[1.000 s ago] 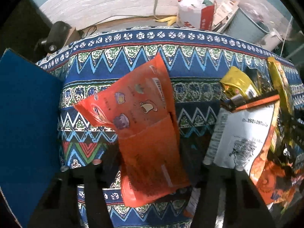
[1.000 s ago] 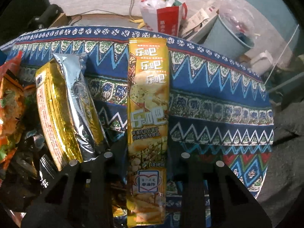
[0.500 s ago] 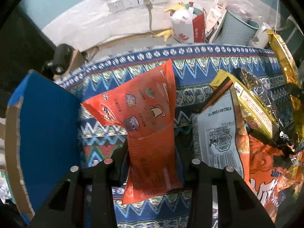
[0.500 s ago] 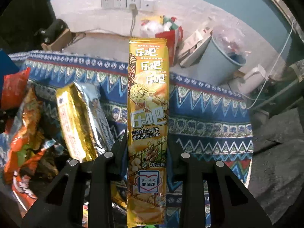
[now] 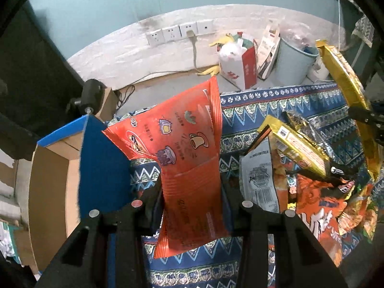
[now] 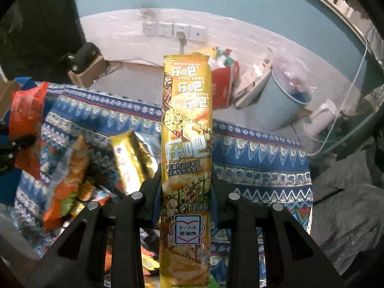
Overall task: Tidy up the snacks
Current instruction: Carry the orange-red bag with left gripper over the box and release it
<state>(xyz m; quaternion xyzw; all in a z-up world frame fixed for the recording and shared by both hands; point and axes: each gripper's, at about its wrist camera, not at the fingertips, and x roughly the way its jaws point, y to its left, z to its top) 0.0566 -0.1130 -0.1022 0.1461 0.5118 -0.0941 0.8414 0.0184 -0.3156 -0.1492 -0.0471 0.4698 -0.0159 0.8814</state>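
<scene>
- Left wrist view, nearest: left gripper [image 5: 190,206] clamped on the lower half of the orange bag [image 5: 189,153], pads pressing both edges, where a second ago the jaws stood wide with the bag lying loose between them.
- Now lifted clear of the cloth [image 5: 240,110], bag hanging in the air, top corner reaching past the table edge against the floor behind.
- Long axis running along the fingers, from the bottom seam near the camera up and away; top end flared wider and leaning left toward the blue box [image 5: 100,163].
- Just right of it, the snack pile [image 5: 300,168] lying on the cloth, not sorted.
- Right wrist view, nearest: right gripper [image 6: 186,192] closed hard on the yellow pack [image 6: 186,144], narrow sides pinched, grip unchanged over the last second.
- Pack raised higher than before, top edge now against the wall sockets [image 6: 174,30] instead of the cloth.
- Long axis straight along the fingers, upright in view, printed face toward the camera, top seam far.
- Both packs secured and off the table: likely ready for carrying toward the box.
</scene>
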